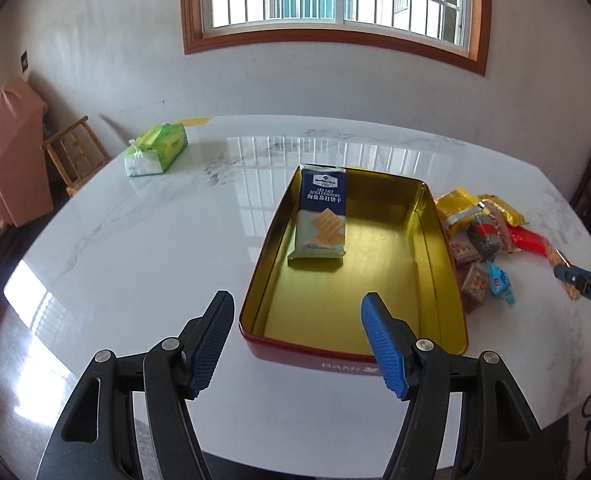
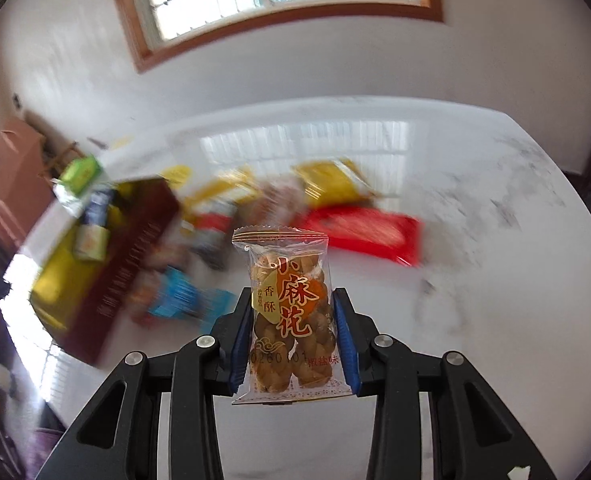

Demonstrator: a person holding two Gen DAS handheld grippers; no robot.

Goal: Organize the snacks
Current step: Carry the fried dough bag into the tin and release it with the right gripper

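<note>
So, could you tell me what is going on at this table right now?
A person is sorting snacks into a tin. The right gripper holds a clear packet of fried dough twists above the table. The left gripper is open and empty near the tin, which holds one cracker packet. More snacks lie beside it.

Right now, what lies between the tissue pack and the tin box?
Only bare tabletop lies between the tissue pack and the tin box, seen in the left wrist view.
</note>
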